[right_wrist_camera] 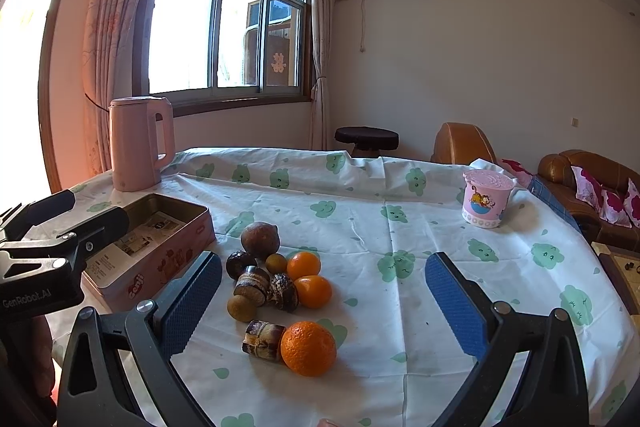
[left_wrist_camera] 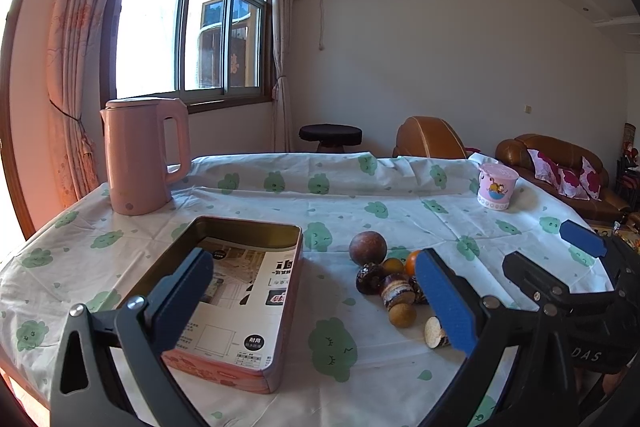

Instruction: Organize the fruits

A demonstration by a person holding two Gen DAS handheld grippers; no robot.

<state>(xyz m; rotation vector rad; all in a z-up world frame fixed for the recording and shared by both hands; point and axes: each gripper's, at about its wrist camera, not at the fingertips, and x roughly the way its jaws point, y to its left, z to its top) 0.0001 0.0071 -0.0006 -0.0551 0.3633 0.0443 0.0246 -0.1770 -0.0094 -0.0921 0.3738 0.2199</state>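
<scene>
A heap of fruit lies on the tablecloth: a large orange (right_wrist_camera: pixel 308 349), two small oranges (right_wrist_camera: pixel 304 265), a brown round fruit (right_wrist_camera: pixel 260 239) (left_wrist_camera: pixel 368 247), dark banded pieces (right_wrist_camera: pixel 264 341) and small tan fruits (right_wrist_camera: pixel 242 308). Left of the heap sits a pink metal tin (right_wrist_camera: pixel 160 267) (left_wrist_camera: pixel 248 223) holding only a printed sheet. My right gripper (right_wrist_camera: pixel 326 299) is open above the heap, nothing between its fingers. My left gripper (left_wrist_camera: pixel 320 287) is open too, its left finger over the tin and its right finger hiding part of the heap. Each gripper shows in the other's view (right_wrist_camera: pixel 76 215) (left_wrist_camera: pixel 560 255).
A pink kettle (left_wrist_camera: pixel 140 155) (right_wrist_camera: pixel 140 143) stands at the table's far left corner behind the tin. A pink cartoon cup (left_wrist_camera: pixel 496 187) (right_wrist_camera: pixel 486 201) stands far right. Beyond the table are a black stool (right_wrist_camera: pixel 366 137) and brown sofas (right_wrist_camera: pixel 588 179). The cloth is creased.
</scene>
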